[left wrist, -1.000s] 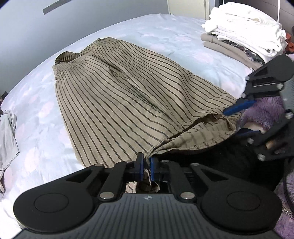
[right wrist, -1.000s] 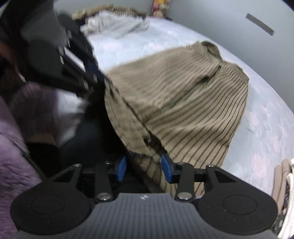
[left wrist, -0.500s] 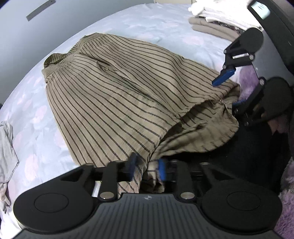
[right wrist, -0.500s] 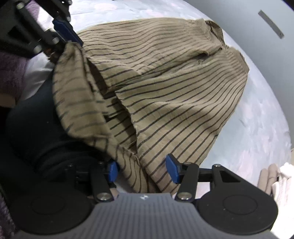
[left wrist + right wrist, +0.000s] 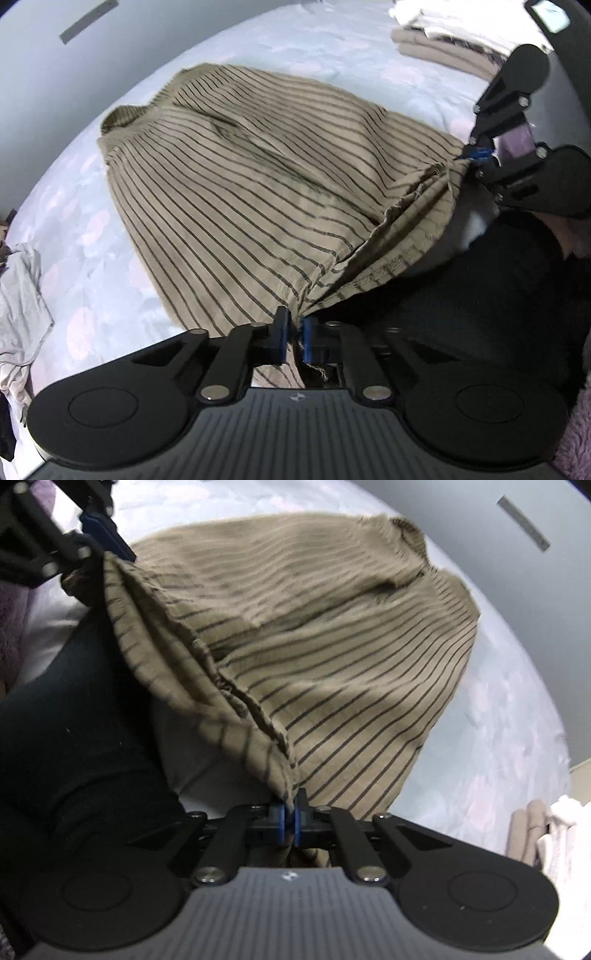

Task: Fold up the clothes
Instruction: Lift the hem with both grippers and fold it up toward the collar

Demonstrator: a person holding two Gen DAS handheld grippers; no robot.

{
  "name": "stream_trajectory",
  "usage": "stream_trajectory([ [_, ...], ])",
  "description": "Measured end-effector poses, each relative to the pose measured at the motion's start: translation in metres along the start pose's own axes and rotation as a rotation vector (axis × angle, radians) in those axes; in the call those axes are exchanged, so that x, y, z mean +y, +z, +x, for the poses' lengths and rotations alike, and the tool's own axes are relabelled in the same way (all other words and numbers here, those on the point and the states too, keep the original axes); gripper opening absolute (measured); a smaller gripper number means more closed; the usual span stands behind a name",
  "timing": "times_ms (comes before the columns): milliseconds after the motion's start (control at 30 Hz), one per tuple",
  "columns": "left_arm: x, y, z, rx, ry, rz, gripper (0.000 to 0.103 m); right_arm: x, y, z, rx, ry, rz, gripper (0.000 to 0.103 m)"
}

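Note:
A tan shirt with dark stripes (image 5: 258, 184) lies on the bed, collar at the far end and hem toward me. My left gripper (image 5: 293, 336) is shut on one corner of the hem, with cloth bunched between its blue pads. My right gripper (image 5: 290, 819) is shut on the other hem corner. Each shows in the other's view: the right gripper (image 5: 476, 153) at the upper right, the left gripper (image 5: 110, 552) at the upper left. The hem of the shirt (image 5: 314, 646) hangs stretched between them, lifted off the bed.
The pale blue bedsheet (image 5: 332, 48) surrounds the shirt. A stack of folded white and beige clothes (image 5: 443, 37) sits at the far right, and a loose grey garment (image 5: 18, 295) lies at the left edge. A person's dark legs (image 5: 480, 314) are close under the hem.
Both grippers stood open around the hem half a second ago and have closed on it. The hem now hangs taut and higher between them.

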State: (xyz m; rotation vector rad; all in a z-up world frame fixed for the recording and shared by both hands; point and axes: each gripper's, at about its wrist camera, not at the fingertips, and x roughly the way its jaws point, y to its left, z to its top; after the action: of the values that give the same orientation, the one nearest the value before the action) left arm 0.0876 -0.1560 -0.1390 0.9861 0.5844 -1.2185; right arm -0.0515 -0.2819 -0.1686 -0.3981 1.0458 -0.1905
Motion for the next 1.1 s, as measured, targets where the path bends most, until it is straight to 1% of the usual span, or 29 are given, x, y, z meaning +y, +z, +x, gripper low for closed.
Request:
stream_trajectory([
  [133,0.001,0.006,-0.019,-0.072,0.036,0.035,0.003,-0.005,0.004,-0.019,-0.062,-0.06,-0.02,0.004],
  [233,-0.001,0.012,-0.035,-0.104,0.072,0.125,0.003,-0.009,0.011,-0.039,-0.098,-0.12,-0.102,0.004],
  [433,-0.007,0.02,-0.072,-0.154,0.104,0.294,0.002,-0.013,0.019,-0.088,-0.159,-0.228,-0.326,0.003],
  [567,-0.013,0.018,-0.094,-0.172,0.117,0.367,0.002,-0.014,0.019,-0.115,-0.167,-0.248,-0.403,0.003],
  [733,-0.026,0.009,-0.119,-0.167,0.109,0.454,0.002,-0.007,0.012,-0.145,-0.156,-0.229,-0.45,0.003],
  [867,-0.042,-0.005,-0.138,-0.137,0.061,0.524,0.002,0.008,0.0,-0.171,-0.134,-0.194,-0.47,0.003],
  [1033,-0.065,-0.023,-0.153,-0.09,-0.026,0.593,0.002,0.027,-0.014,-0.207,-0.099,-0.115,-0.485,0.003],
  [1100,-0.068,-0.026,-0.154,-0.083,-0.032,0.605,0.002,0.032,-0.017,-0.214,-0.091,-0.104,-0.496,0.003],
])
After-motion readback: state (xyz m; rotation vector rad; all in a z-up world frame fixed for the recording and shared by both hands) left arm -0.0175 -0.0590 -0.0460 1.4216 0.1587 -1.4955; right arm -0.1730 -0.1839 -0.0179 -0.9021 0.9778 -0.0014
